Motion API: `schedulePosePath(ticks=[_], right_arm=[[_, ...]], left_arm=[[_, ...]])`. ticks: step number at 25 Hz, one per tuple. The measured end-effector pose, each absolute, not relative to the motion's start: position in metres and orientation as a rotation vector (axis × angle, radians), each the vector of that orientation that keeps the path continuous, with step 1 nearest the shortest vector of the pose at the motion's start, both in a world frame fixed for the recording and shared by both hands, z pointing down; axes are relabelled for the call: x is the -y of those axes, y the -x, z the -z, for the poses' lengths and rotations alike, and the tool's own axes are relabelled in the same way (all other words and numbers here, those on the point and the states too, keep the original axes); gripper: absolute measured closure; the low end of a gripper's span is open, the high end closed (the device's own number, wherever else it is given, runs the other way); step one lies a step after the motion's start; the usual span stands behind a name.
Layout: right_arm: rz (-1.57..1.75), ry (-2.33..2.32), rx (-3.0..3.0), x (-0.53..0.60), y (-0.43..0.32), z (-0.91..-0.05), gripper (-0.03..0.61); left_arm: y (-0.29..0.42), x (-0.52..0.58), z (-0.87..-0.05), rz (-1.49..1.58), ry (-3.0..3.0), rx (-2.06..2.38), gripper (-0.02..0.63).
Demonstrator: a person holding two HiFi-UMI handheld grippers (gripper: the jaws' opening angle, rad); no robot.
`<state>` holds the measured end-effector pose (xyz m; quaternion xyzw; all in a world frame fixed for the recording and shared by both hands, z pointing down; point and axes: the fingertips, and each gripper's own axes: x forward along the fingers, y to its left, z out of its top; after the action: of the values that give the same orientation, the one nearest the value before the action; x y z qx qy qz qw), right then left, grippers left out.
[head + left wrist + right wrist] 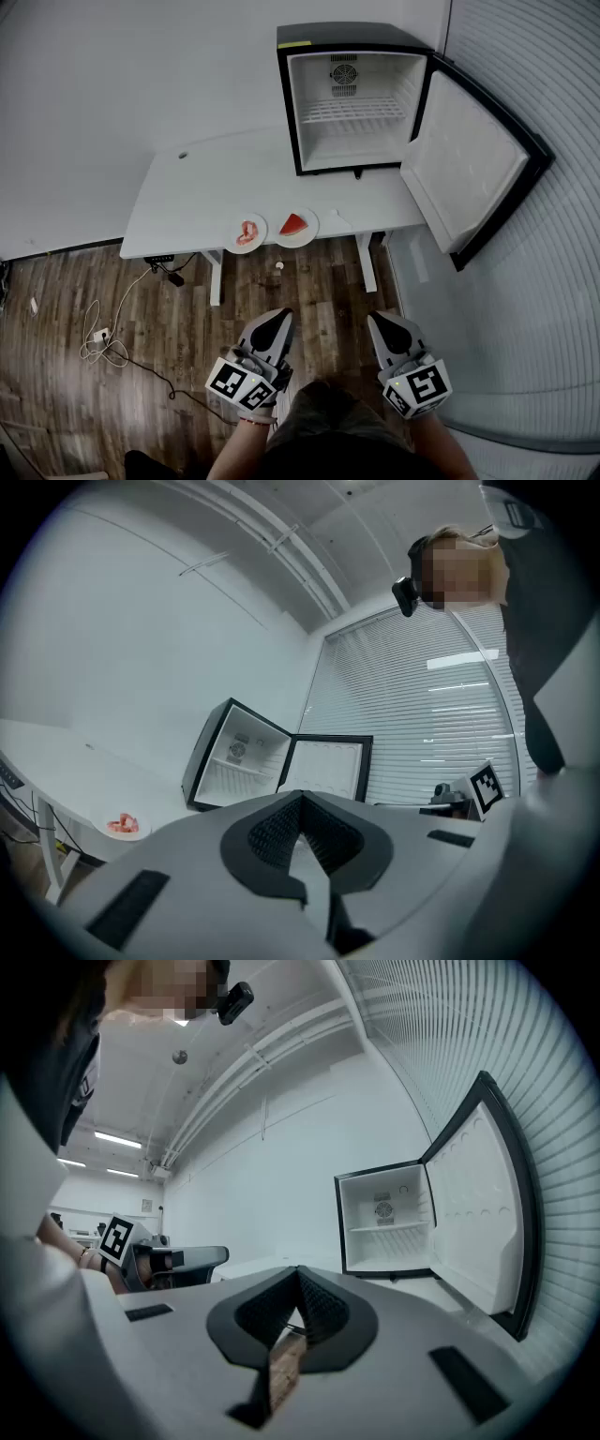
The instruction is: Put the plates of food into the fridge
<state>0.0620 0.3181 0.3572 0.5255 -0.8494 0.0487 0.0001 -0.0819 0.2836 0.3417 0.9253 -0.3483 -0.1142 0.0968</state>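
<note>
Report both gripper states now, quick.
Grey two-jaw left gripper: closed, jaws together, nothing between them.
Grey two-jaw right gripper: closed, jaws together, holding nothing.

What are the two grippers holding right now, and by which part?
Nothing is held. The left gripper and the right gripper are both shut and empty, well short of the table.

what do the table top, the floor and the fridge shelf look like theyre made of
Table top: white, smooth, matte, no grain, probably laminate.
Floor: brown planks with streaky grain, wood or wood-look vinyl.
Fridge shelf: thin parallel white bars, likely coated metal wire.
</note>
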Motion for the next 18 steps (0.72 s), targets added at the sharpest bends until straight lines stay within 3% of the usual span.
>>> schedulePosePath(ticks=[18], right_arm=[[-0.098,-1.563,2.720,-0.317,-0.066,-0.360,0.574]], left_arm=[[0.072,-0.288,-0.347,0.329,-2.718,1.113,0.607]])
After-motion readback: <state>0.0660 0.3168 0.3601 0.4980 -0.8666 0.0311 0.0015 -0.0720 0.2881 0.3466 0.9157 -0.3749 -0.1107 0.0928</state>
